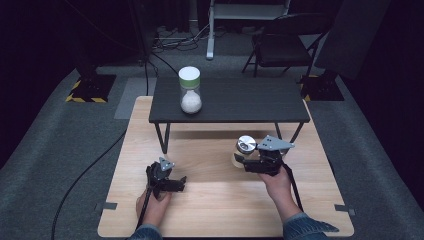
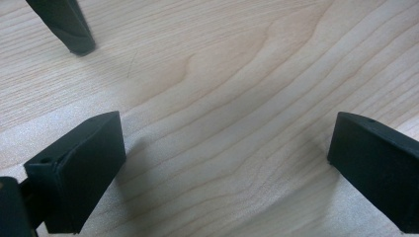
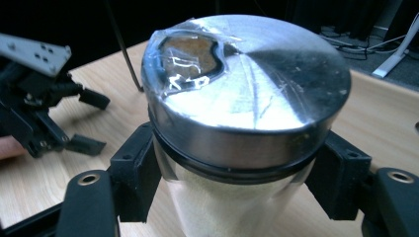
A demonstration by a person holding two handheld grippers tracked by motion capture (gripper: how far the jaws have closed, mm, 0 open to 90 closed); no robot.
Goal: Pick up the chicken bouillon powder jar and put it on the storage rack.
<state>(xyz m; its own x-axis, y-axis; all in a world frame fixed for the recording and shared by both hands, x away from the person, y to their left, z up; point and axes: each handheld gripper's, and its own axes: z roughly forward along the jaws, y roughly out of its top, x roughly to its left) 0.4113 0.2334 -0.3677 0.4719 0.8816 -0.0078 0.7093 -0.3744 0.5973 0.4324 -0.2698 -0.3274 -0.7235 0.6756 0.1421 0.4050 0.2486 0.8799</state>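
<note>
Looks like the grab step: the right tongs [image 3: 232,197] are clamped round the clear glass jar with the brushed steel lid [image 3: 247,94], standing on the pale wooden worktop [image 1: 215,200] just in front of the low black shelf table [image 1: 240,100]. Next I'd guess a straight lift, kept upright. Left tongs [image 2: 222,168] released, resting low, holding nothing. Count: two jars, the other being the white-lidded jar of white powder [image 1: 190,90], and two tongs.

No text, label, brand or number can be read anywhere. The brushed steel lid of the clear glass jar [image 3: 247,84] bears only a taped-over window, and the green-banded white lid of the glass jar [image 1: 190,76] is plain. The one sign is the yellow-and-black hazard striping [image 1: 85,98] on the floor.
</note>
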